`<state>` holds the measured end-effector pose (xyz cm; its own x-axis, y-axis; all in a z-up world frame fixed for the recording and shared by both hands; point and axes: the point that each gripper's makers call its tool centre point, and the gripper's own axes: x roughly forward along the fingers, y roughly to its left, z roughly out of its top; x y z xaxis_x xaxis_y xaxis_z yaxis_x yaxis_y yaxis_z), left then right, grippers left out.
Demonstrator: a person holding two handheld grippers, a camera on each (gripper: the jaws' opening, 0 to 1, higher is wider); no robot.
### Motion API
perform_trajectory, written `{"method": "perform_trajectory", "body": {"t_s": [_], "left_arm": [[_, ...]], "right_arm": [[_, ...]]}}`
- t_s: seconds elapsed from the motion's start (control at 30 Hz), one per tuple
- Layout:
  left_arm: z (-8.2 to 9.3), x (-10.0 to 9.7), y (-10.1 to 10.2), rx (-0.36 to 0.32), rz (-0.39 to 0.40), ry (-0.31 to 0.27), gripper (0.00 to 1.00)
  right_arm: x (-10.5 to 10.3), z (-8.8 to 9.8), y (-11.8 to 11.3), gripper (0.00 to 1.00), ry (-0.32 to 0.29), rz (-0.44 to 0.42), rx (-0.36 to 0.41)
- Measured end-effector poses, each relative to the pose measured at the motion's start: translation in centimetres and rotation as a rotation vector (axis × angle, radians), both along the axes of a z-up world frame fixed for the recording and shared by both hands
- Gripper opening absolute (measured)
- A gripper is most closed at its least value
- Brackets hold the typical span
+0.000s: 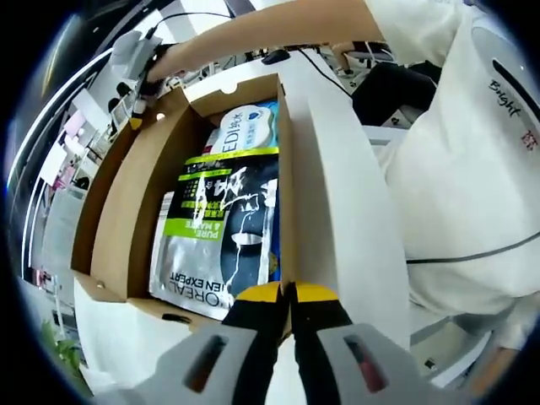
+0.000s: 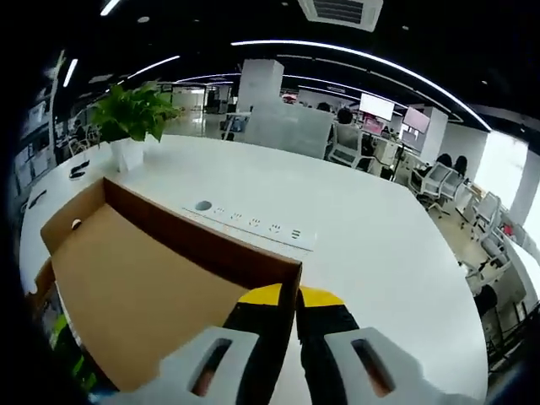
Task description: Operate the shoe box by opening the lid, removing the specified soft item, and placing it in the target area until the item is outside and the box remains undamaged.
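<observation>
Left gripper view showed the shoe box (image 1: pixel 126 228) open on the white bench (image 1: pixel 337 219), its lid raised at the far end. Soft packets (image 1: pixel 221 228) lay flat inside the box. The left tool (image 1: pixel 288 293) had its jaws closed on the near box wall. In the right gripper view, the right tool (image 2: pixel 295 295) pinched the lid (image 2: pixel 126 295) edge. A potted plant (image 2: pixel 131 118) and power strip (image 2: pixel 249 224) were beyond.
</observation>
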<state>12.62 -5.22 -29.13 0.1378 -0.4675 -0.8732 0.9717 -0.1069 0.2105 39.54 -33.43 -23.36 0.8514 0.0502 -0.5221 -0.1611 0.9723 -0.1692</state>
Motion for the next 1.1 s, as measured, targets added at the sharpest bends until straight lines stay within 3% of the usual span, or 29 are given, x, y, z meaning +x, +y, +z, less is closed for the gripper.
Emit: {"method": "perform_trajectory", "body": {"t_s": [0.43, 0.83, 1.1], "left_arm": [[0.0, 0.0, 0.0, 0.001, -0.003, -0.007, 0.03], [-0.1, 0.1, 0.0, 0.004, 0.008, 0.004, 0.03], [-0.1, 0.1, 0.0, -0.013, 0.011, 0.033, 0.03]], "right_arm": [[-0.3, 0.5, 0.4, 0.08, -0.002, 0.049, 0.024], [-2.0, 4.3, 1.7, 0.17, -0.072, 0.123, 0.078], [-4.1, 6.2, 2.5, 0.22, -0.102, 0.19, 0.168]]}}
